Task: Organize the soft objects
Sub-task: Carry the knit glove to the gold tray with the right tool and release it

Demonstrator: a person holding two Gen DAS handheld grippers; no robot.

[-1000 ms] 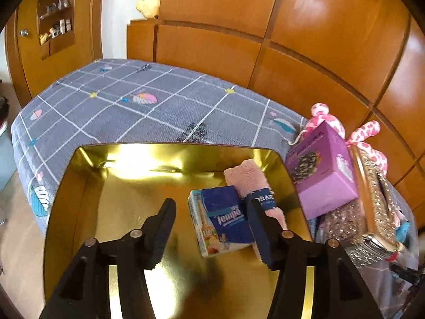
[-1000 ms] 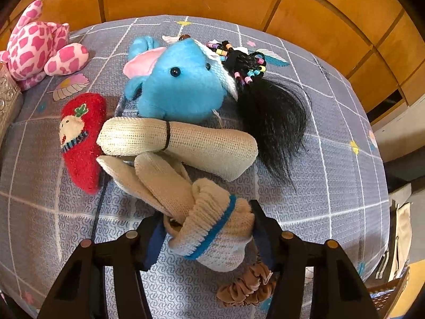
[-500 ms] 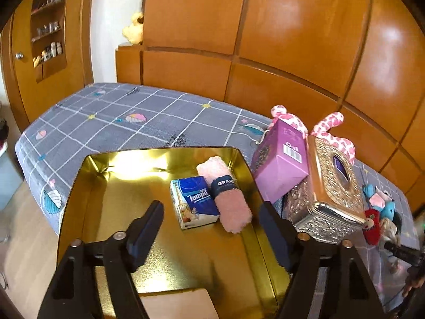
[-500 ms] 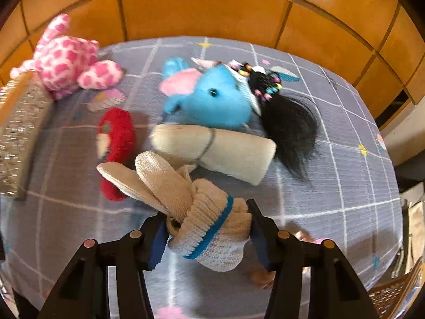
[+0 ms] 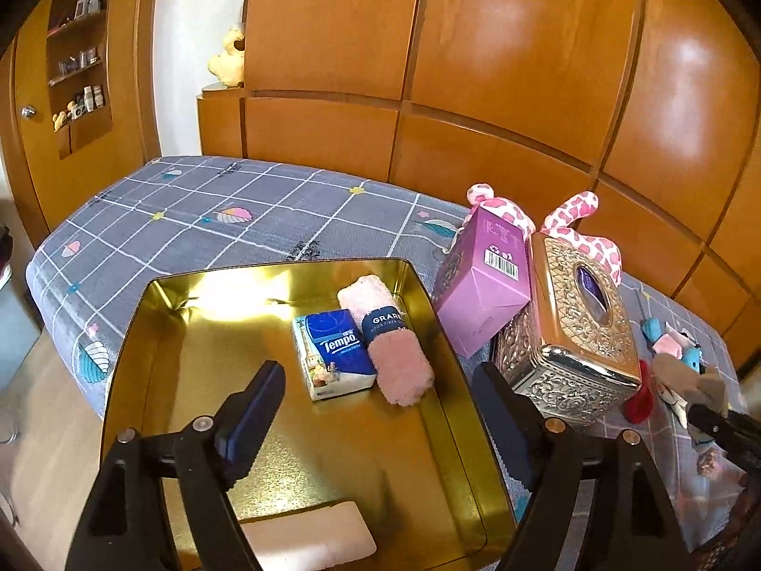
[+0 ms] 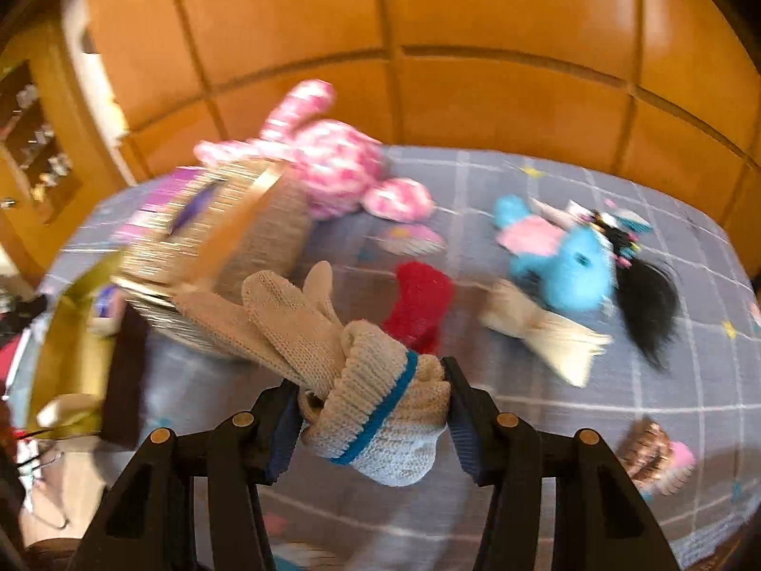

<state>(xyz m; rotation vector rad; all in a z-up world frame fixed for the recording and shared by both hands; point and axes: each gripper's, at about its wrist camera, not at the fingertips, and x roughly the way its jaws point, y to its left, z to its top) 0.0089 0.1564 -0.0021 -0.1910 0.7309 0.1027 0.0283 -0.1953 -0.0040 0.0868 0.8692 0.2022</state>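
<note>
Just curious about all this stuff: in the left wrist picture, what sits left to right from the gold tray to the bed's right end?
Gold tray → Tempo tissue pack → pink rolled towel → purple box → ornate metal tissue box → blue plush toy.

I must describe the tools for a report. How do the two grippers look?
The left gripper and the right gripper look alike: black angular frames with triangular cut-outs, brass-coloured round pins at the joints, and two black fingers lined with dark blue ridged pads. No cables, markings or sleeves are visible.
</note>
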